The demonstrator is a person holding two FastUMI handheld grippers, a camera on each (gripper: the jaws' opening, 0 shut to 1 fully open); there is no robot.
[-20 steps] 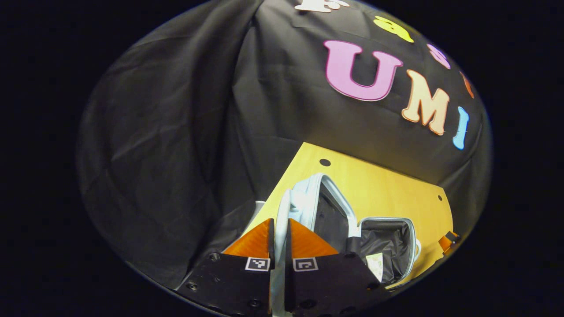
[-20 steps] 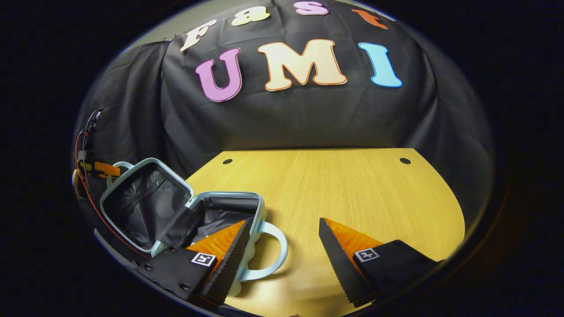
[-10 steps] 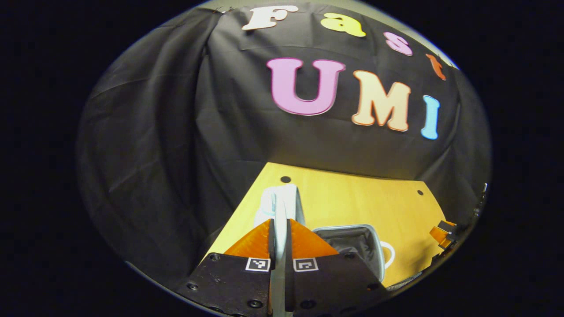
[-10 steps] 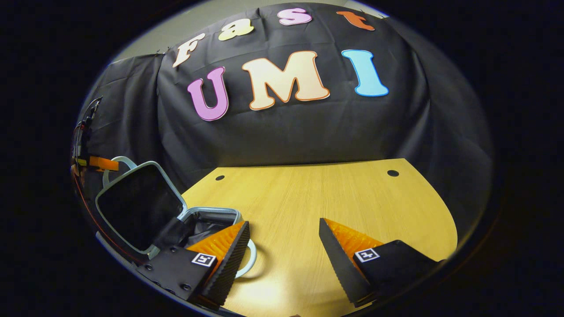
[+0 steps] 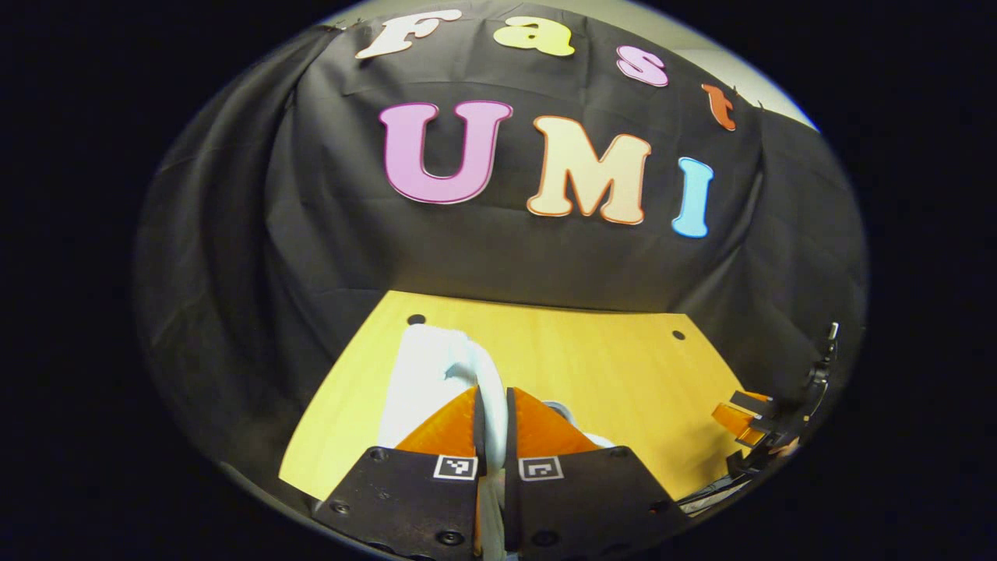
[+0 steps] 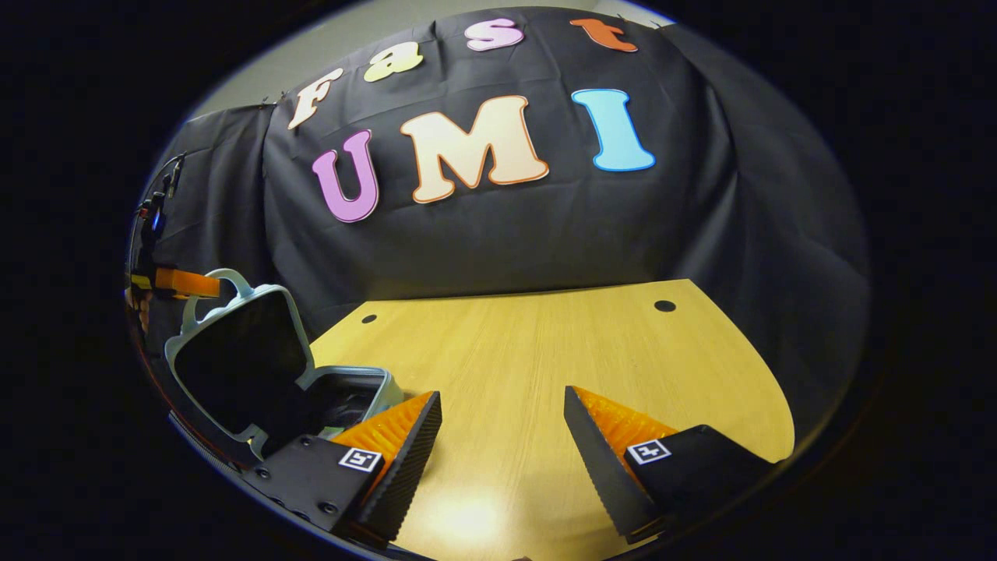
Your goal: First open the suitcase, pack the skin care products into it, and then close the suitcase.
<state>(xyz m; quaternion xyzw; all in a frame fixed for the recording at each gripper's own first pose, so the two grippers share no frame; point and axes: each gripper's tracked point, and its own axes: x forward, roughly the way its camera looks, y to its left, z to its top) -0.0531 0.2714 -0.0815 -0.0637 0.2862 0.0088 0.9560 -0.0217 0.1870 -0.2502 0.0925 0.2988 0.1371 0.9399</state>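
Left tongs [image 5: 491, 413]: fingers nearly together, clamped on the pale handle [image 5: 489, 382] of the suitcase lid [image 6: 237, 366]. Both fingers press on the handle, one on each side. In the left gripper view the lid's light outer shell [image 5: 424, 374] runs forward from the fingers toward the desk's far-left corner, near the small dark hole [image 5: 416, 319] there.

Right tongs [image 6: 502, 448]: wide open, nothing between the fingers, hanging above bare desk [image 6: 545, 343] near its front edge. Not touching the suitcase.

Suitcase: light blue, sits at the desk's left edge, toward the front-left corner. In the right gripper view the lid stands roughly upright, dark lining facing the camera, pale rim around it. The base [image 6: 354, 389] lies flat on the desk just right of the lid, open, dark lined inside. The right tongs' left finger [image 6: 397, 448] overlaps the base's near corner in that view; can't tell whether they touch. A small pale patch shows inside the base by that finger, too small to identify.

Left tongs also visible at the left edge of the right gripper view, gripping the lid handle [image 6: 214, 292] at the top of the lid. The right tongs show small at the right edge of the left gripper view [image 5: 752, 421], over the desk's right edge.

Contents of the base otherwise too dark to make out.
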